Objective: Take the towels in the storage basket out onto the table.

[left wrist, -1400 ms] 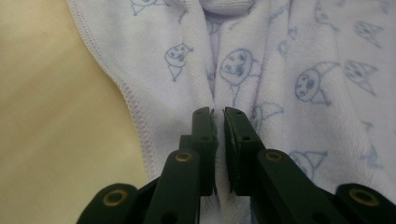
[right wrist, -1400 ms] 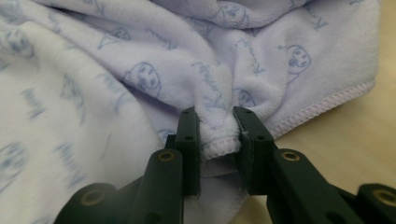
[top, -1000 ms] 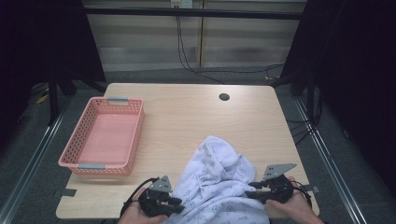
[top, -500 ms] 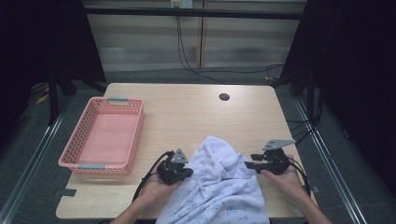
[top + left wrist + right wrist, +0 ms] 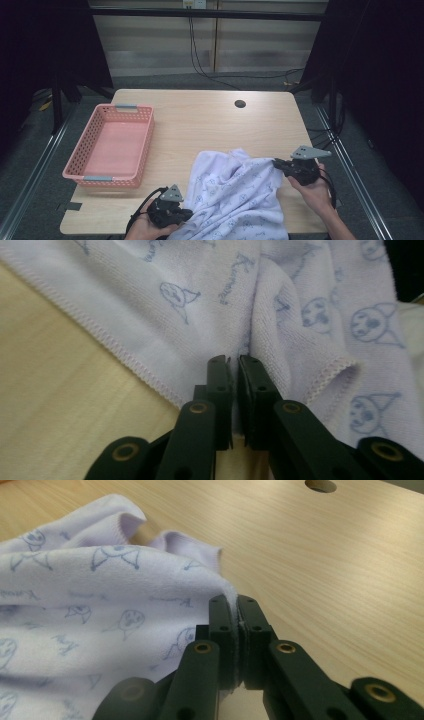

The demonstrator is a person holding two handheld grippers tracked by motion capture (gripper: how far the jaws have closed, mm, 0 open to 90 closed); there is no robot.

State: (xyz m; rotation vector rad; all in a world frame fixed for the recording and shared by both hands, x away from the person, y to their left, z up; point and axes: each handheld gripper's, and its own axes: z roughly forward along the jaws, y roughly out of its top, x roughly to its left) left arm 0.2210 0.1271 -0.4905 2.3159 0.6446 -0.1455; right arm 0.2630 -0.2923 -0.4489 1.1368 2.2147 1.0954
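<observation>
On table (image 5: 210,120) near front edge: left gripper (image 5: 184,214) and right gripper (image 5: 276,163), jaws just closing, each pinch towel (image 5: 235,195) edge, likely to spread it flat.

Pink plastic basket (image 5: 111,150) — empty, at the left of the wooden counter (image 5: 200,117); round cable hole (image 5: 240,104) — far side.

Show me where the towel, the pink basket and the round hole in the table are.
towel (image 5: 235,192): high view, middle of the printed cloth.
basket (image 5: 82,170): high view, left rim of the basket.
hole (image 5: 240,104): high view, centre of the dark hole in the tabletop.
</observation>
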